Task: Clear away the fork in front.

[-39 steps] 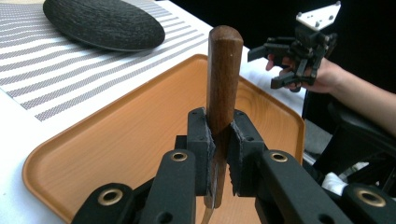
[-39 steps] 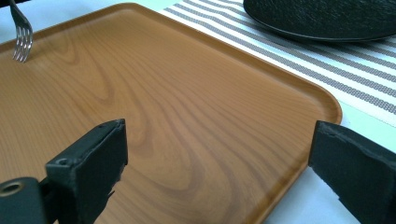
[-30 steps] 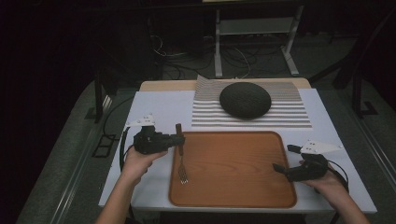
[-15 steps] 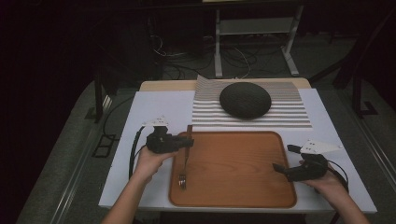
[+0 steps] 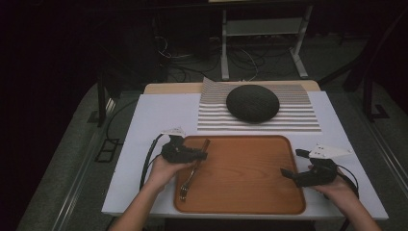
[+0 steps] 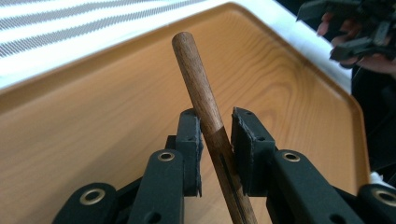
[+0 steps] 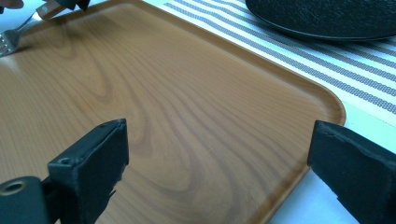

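A fork with a dark wooden handle lies slanted at the left end of the brown wooden tray, tines toward the front edge. My left gripper reaches in from the left, its jaws on either side of the handle. In the left gripper view the handle rises between the pads of that gripper; it leans on the left pad, and a thin gap shows at the right pad. My right gripper rests at the tray's right rim, wide open, with nothing between its jaws.
A dark round bowl-like thing sits on a striped mat behind the tray. A white board covers the table. Cables trail from both grippers. The floor around the table is dark, with a metal stand behind it.
My left hand has moved right and come lower over the tray's left end. The fork's handle now leans to the right instead of pointing straight away. The right hand has stayed put.
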The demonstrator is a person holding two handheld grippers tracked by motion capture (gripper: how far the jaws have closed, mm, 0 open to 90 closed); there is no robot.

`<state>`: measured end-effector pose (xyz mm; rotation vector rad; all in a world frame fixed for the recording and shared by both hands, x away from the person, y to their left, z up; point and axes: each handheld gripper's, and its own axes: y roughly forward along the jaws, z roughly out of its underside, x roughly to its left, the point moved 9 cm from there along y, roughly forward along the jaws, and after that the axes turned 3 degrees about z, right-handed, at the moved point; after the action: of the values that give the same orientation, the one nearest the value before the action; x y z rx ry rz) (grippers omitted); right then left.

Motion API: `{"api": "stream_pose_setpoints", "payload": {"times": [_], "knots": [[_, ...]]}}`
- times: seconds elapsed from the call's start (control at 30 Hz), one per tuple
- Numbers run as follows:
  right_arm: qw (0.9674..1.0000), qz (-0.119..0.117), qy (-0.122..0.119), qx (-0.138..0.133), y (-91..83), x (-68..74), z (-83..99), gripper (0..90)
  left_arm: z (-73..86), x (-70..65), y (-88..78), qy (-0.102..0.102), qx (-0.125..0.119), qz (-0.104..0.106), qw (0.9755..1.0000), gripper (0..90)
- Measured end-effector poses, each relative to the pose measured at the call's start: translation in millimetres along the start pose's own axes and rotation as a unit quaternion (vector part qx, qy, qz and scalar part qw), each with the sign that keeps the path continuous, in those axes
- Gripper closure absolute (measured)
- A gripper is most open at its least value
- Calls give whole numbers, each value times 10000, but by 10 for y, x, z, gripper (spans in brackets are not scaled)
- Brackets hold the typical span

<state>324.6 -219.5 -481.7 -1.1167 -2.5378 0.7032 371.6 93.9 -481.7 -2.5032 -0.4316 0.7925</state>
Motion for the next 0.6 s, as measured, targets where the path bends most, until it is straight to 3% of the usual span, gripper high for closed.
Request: {"api": "stream_pose_setpoints", "payload": {"times": [0.33,0.6], "knots": [[10000,4,-3,9,2,1,1,55,108,80,112,28,368,-202,9991,718],[10000,10,0,26,7,-1,4,56,138,120,125,125,480,-382,9980,691]]}}
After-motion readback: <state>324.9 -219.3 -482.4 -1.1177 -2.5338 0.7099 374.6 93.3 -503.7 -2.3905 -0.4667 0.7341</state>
